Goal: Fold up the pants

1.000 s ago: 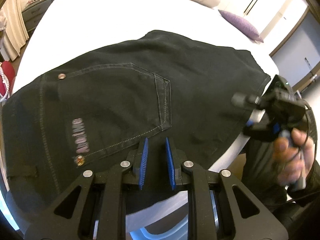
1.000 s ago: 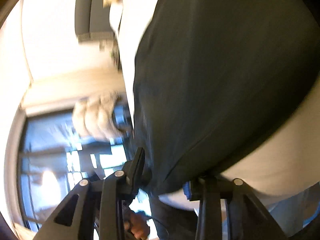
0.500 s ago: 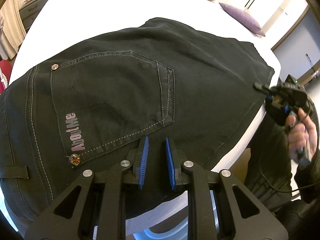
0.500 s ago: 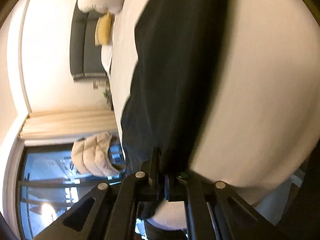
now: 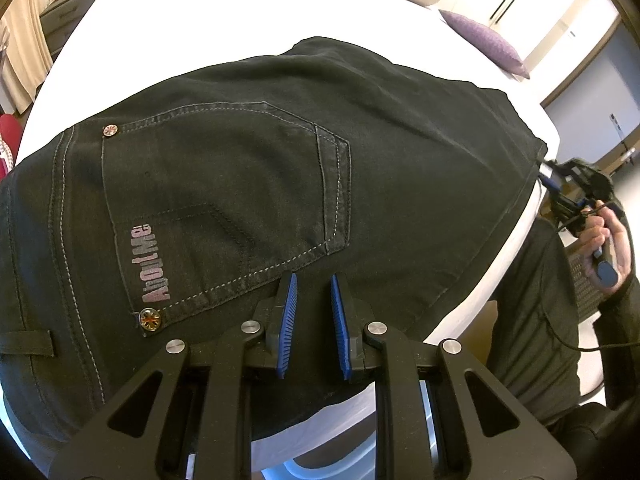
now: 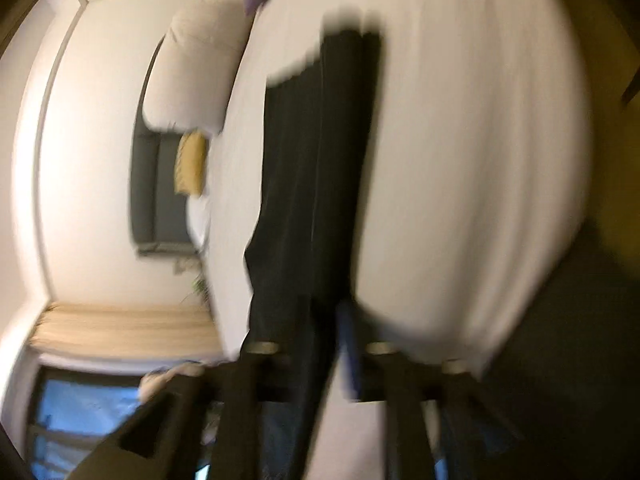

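Black pants point(image 5: 248, 168) lie spread flat on the white bed point(image 5: 224, 12), back side up, rear pocket w/ pale stitching and a pink logo facing the left wrist cam. Waistband end sits at the left of that view, legs run off to the right toward the bed's edge. Left gripper point(image 5: 312, 320) hangs over the pants near the pocket's lower corner, blue pads narrowly apart w/ a slim gap, nothing pinched between them, fabric just lies below. Right gripper point(image 5: 560, 188) shows at the far right of the left cam, in a hand point(image 5: 608, 240), just beside the pants' far edge where it drapes at the bed's side. Right wrist view is v. blurred: pants point(image 6: 316, 184) run as a dark strip up the bed point(image 6: 472, 160); jaws have just been opening, stand parted, fabric seems to lie in the gap but can't tell if pads touch it. Purple pillow point(image 5: 484, 40) rests at the bed's far side
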Action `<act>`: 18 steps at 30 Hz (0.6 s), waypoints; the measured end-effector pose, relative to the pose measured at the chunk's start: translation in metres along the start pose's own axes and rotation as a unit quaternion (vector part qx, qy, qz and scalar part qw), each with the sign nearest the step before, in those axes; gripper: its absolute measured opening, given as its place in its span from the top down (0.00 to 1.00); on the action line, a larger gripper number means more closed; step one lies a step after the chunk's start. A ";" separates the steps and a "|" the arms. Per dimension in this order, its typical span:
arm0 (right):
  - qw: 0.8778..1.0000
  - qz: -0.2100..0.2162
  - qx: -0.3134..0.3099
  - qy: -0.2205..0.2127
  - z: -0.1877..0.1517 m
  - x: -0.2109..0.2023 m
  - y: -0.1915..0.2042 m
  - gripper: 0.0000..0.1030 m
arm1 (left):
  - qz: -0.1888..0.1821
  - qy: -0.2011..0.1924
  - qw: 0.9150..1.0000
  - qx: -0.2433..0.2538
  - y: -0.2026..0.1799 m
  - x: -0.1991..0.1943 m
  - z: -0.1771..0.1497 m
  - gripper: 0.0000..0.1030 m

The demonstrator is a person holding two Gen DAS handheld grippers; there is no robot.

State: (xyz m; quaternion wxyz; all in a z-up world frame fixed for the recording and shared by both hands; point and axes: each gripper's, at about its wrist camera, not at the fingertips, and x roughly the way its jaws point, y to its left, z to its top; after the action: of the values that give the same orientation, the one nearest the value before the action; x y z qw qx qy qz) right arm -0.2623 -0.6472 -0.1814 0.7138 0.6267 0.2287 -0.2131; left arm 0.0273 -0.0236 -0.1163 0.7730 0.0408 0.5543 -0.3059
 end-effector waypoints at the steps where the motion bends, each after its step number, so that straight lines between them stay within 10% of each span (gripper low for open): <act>1: 0.999 -0.021 -0.014 -0.034 0.005 -0.013 0.008 0.38 | 0.000 0.000 1.000 0.000 0.001 0.000 0.000 0.83; 3: 0.996 -0.021 -0.085 -0.034 -0.004 -0.015 0.046 0.42 | 0.001 0.000 1.000 -0.001 0.001 0.000 0.001 0.83; 5: 0.988 -0.004 -0.148 0.046 -0.016 0.014 0.082 0.66 | 0.002 0.000 1.000 0.000 0.000 0.001 0.001 0.83; 10: 0.951 0.040 -0.192 0.240 -0.073 0.128 0.124 0.82 | 0.003 0.004 1.000 -0.003 0.000 0.001 0.003 0.83; 14: 0.949 -0.011 -0.160 0.271 -0.060 0.200 0.108 1.00 | 0.003 0.006 1.000 -0.008 0.002 0.001 0.004 0.83; 18: 0.965 -0.032 -0.172 0.195 -0.002 0.212 0.109 1.00 | -0.001 0.006 1.000 -0.012 0.007 0.003 0.005 0.83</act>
State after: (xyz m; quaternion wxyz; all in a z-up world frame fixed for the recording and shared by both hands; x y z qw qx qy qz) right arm -0.0277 -0.6351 -0.2204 0.7456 0.5158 0.4166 -0.0671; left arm 0.0356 -0.0216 -0.1187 0.7701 0.0329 0.5623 -0.2995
